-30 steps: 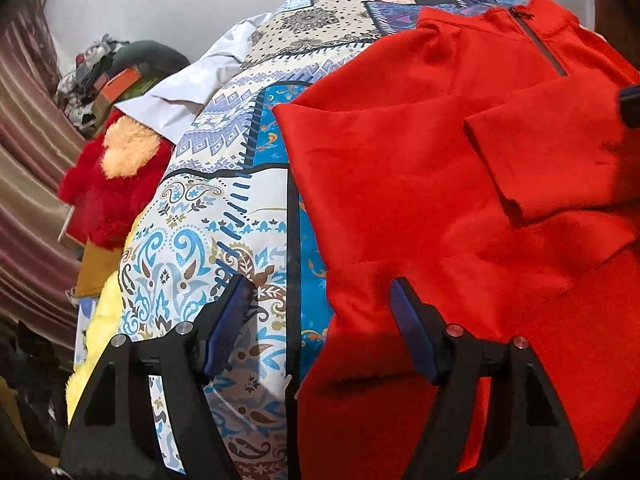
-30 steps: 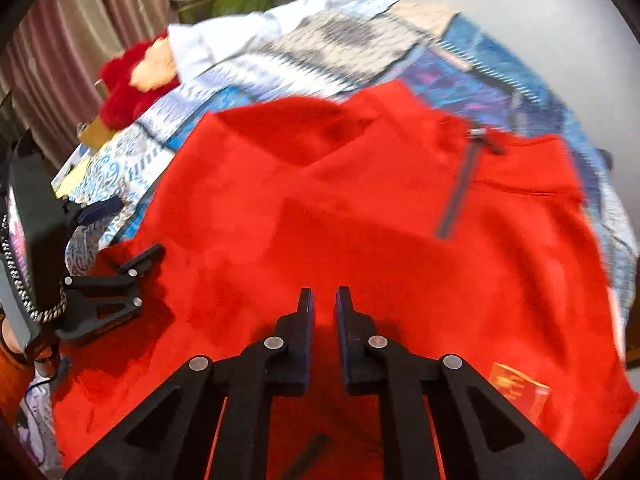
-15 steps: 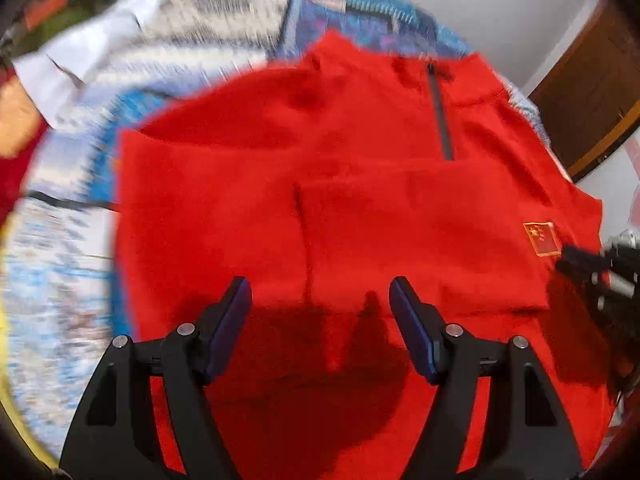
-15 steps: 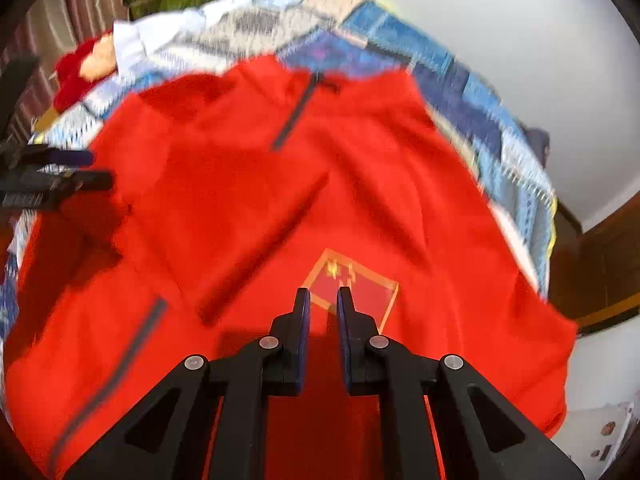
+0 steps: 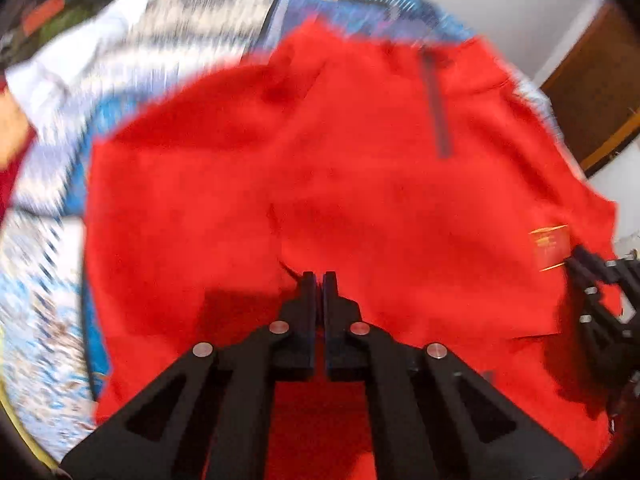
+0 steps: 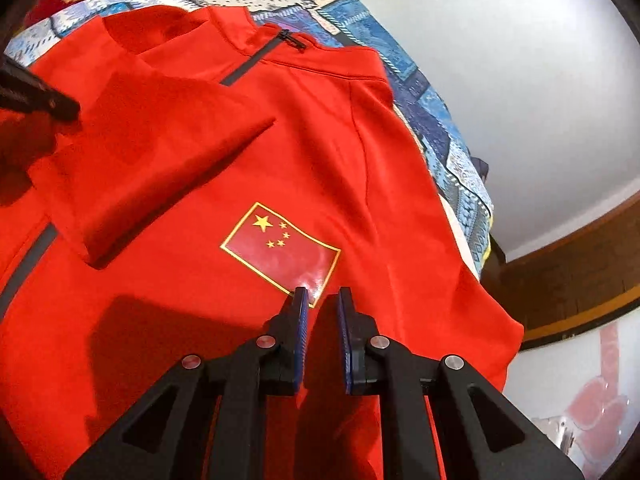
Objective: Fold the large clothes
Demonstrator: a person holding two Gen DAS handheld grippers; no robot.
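Observation:
A large red zip jacket [image 5: 360, 200] lies spread on the bed, collar and dark zipper [image 6: 256, 58] at the far end. One sleeve [image 6: 152, 152] is folded across its chest, next to a flag patch [image 6: 280, 248]. My left gripper [image 5: 319, 278] hovers over the jacket's middle near the sleeve cuff; its jaws are closing and stand together with no cloth visibly between them. My right gripper [image 6: 322, 296] is shut, just short of the flag patch, holding nothing. Each gripper shows at the edge of the other's view: the right one [image 5: 576, 256] by the patch, the left one [image 6: 60, 106] over the sleeve.
A patterned blue and white bedspread [image 6: 420, 92] lies under the jacket. White cloth [image 5: 80, 72] and a red plush toy [image 6: 44, 4] sit at the far left of the bed. A brown wooden panel [image 5: 592, 92] and a white wall [image 6: 520, 60] stand to the right.
The left gripper swung from the jacket's left edge to over its middle and its jaws went from wide open to shut. The right gripper shifted right, toward the flag patch, staying shut.

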